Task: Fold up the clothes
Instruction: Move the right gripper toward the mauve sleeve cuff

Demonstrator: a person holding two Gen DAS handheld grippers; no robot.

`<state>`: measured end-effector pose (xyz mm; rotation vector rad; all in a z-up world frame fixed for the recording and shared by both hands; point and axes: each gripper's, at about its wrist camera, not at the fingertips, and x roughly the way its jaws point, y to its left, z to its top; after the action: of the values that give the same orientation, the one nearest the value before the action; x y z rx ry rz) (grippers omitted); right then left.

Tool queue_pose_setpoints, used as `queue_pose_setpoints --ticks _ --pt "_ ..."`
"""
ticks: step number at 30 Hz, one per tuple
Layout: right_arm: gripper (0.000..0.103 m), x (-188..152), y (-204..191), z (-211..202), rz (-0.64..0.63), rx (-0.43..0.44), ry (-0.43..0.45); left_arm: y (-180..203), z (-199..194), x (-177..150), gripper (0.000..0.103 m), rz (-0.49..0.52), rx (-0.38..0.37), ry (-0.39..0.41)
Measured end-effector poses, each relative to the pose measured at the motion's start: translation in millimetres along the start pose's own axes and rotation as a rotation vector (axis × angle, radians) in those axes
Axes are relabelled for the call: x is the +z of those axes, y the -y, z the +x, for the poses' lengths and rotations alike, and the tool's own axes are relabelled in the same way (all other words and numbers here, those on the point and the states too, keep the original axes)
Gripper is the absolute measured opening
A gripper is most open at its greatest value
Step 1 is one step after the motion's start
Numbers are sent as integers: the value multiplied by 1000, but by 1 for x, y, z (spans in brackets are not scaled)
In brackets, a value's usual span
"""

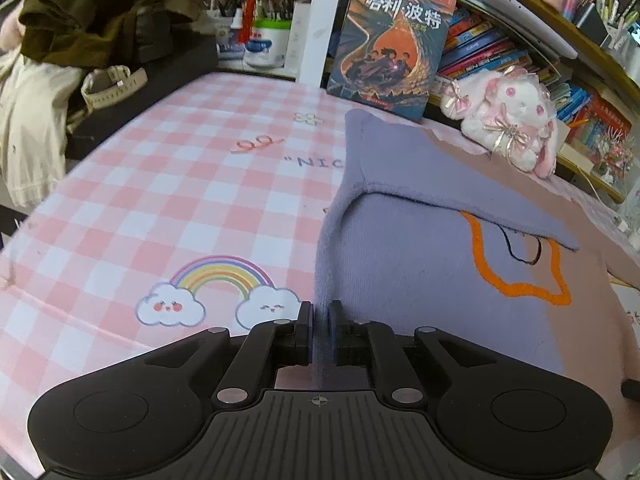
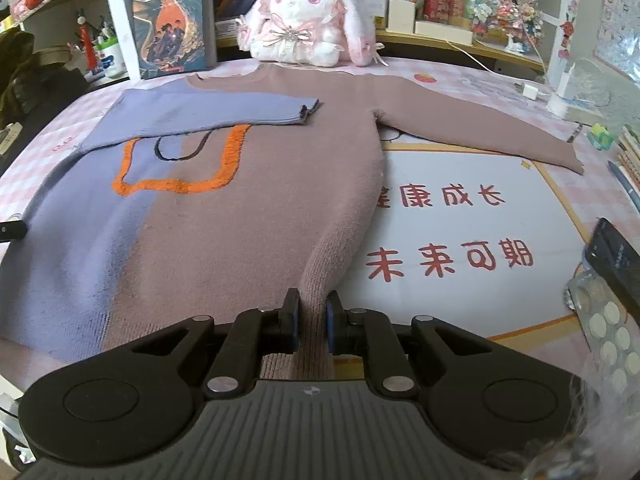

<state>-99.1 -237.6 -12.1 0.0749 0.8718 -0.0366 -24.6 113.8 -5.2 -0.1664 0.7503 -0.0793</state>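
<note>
A two-tone sweater [image 2: 248,216], purple on one half and dusty pink on the other with an orange outline, lies flat on the table. Its purple sleeve [image 2: 208,110] is folded across the chest; the pink sleeve [image 2: 472,128] stretches out to the right. My right gripper [image 2: 312,320] is shut on the sweater's pink bottom corner, lifting it a little. My left gripper [image 1: 319,332] is shut on the purple hem edge [image 1: 326,256], which rises as a raised fold. The purple half [image 1: 420,264] fills the right of the left wrist view.
A pink checked tablecloth [image 1: 160,200] covers the table. At the back stand a plush rabbit [image 2: 308,20], a book [image 2: 172,20] and shelves of books. A watch [image 1: 112,84] lies at far left. A phone [image 2: 612,264] and a pill blister [image 2: 612,328] lie at right.
</note>
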Motion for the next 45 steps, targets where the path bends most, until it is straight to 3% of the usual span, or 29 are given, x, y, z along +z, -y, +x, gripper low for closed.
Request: queue_pose_setpoints --ticks 4,10,12,19,27,35,45 --pt "28 0 2 -10 42 -29 14 6 -7 1 16 29 -9 25" --pt "53 -5 -3 -30 48 -75 64 34 -21 -7 46 93 -73 51" --pt "62 -6 -5 -35 44 -90 74 44 -23 -13 51 116 -99 51" --pt "77 -11 5 -44 76 -142 84 69 -19 -29 73 174 -157 9" --pt "84 -7 26 -42 118 -173 96 88 -15 -34 80 187 -151 2" --pt "84 13 60 -20 131 -139 100 114 -2 -30 80 164 -73 0" --pt "84 61 141 18 135 -82 101 175 12 -32 80 119 50 2"
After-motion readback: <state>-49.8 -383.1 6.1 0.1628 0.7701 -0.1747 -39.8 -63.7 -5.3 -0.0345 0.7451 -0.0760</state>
